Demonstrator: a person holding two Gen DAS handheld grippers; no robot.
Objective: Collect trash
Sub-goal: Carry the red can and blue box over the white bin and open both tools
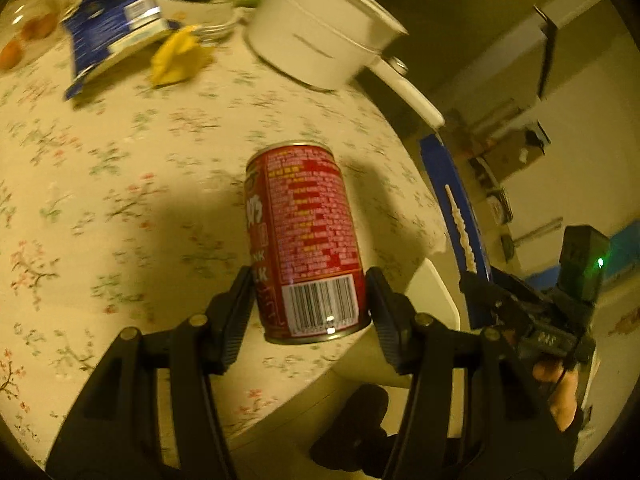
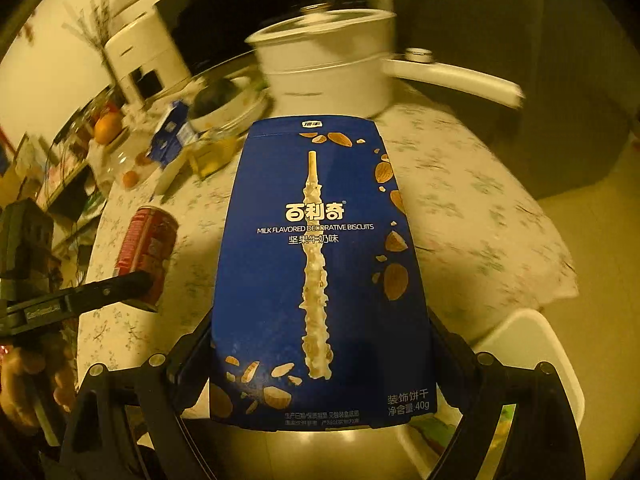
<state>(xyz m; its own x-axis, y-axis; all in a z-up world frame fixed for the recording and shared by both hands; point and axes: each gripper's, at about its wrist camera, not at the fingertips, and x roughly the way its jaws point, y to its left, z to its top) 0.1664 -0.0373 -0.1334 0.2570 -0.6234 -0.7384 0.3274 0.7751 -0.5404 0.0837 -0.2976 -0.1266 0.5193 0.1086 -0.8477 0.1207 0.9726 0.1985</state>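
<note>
My left gripper (image 1: 310, 296) is shut on a red drink can (image 1: 306, 240), held above the floral tablecloth (image 1: 120, 200) near the table's edge; the can (image 2: 146, 254) also shows in the right wrist view. My right gripper (image 2: 320, 360) is shut on a flat blue biscuit box (image 2: 320, 280), held upright over the table; its edge (image 1: 452, 216) shows at right in the left wrist view. A crumpled blue carton (image 1: 116, 24) and a yellow wrapper (image 1: 178, 56) lie farther back on the table.
A white pot (image 1: 320, 28) with a long handle (image 1: 408, 92) stands at the far side of the table. A bowl (image 2: 228, 108), oranges (image 2: 108, 126) and a white appliance (image 2: 140, 56) stand behind. A white chair (image 2: 532, 364) is by the table edge.
</note>
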